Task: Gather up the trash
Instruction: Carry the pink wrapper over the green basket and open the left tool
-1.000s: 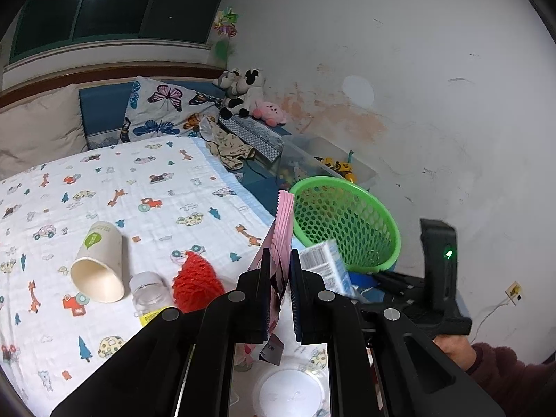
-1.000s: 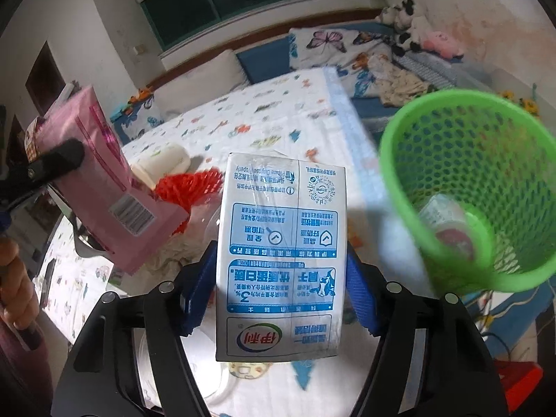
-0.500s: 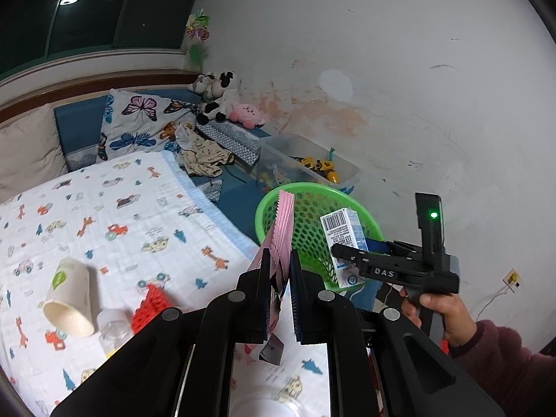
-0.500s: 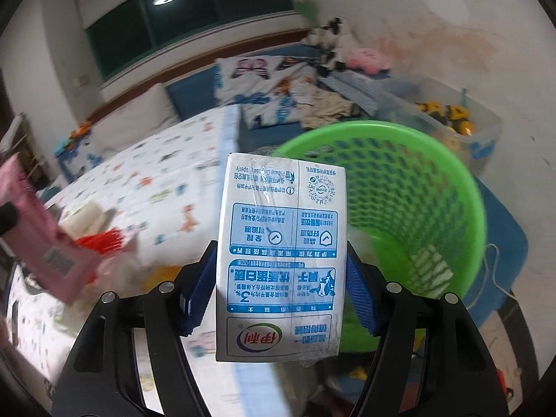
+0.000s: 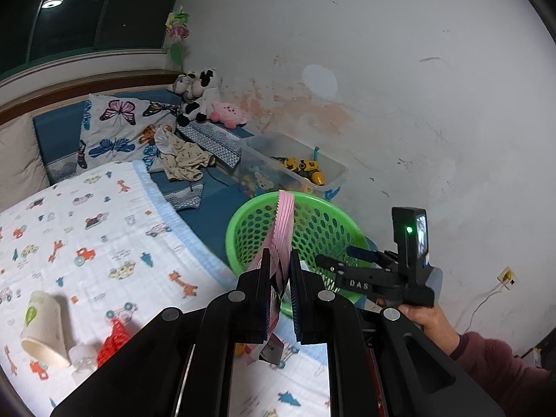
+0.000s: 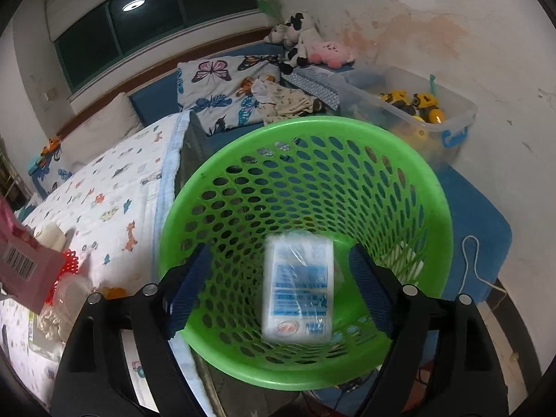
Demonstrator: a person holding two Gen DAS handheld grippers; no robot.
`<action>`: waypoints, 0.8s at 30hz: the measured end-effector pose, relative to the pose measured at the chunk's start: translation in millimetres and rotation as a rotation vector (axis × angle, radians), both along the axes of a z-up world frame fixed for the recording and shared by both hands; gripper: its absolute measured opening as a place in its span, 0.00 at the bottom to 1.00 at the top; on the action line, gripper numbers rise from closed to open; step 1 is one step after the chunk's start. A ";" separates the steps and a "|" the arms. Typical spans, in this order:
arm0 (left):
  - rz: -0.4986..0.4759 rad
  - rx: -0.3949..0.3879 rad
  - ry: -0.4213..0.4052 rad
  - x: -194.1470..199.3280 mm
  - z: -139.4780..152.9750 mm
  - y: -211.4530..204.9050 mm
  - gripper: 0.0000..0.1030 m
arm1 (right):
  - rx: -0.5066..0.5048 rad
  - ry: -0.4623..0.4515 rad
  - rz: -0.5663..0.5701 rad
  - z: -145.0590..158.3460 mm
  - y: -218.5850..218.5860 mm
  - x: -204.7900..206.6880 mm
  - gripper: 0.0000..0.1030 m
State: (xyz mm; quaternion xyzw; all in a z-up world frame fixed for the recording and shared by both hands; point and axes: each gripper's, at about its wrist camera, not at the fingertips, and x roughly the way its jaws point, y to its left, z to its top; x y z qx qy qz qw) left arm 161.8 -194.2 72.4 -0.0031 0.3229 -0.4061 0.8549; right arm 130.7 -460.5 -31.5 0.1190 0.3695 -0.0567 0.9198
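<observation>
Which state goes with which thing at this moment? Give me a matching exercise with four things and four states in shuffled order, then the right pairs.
Things:
1. milk carton
2. pink packet
3. paper cup
4. right gripper

States:
A. lying on its side on the printed bedsheet
B. clamped between the jaws of the left gripper
C. blurred, free of the pads, inside the green basket
D. jaws apart, just opened, above the basket

Pairs: 1-C, 2-B, 3-A, 4-D
</observation>
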 end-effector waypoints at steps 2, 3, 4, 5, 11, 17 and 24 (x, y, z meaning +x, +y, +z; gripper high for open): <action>-0.013 0.006 0.011 4.1 -2.0 -12.4 0.10 | 0.000 -0.005 -0.002 2.6 -0.9 -6.6 0.80; -0.018 0.011 0.014 5.8 -3.6 -18.3 0.10 | -0.001 -0.008 -0.002 3.9 -1.9 -10.2 0.80; -0.022 0.017 0.016 7.7 -4.9 -24.1 0.10 | -0.004 -0.014 -0.002 5.7 -3.1 -15.6 0.80; -0.027 0.024 0.020 9.6 -6.8 -31.2 0.10 | -0.007 -0.019 -0.004 7.9 -3.3 -20.0 0.81; -0.038 0.043 0.059 22.3 -18.2 -65.5 0.10 | 0.001 -0.056 -0.025 17.2 -10.8 -46.5 0.85; -0.053 0.053 0.076 30.4 -24.4 -94.4 0.10 | 0.023 -0.070 -0.038 20.7 -17.7 -65.6 0.86; -0.057 0.076 0.115 35.0 -37.9 -119.0 0.18 | 0.028 -0.071 -0.037 19.5 -17.6 -78.6 0.86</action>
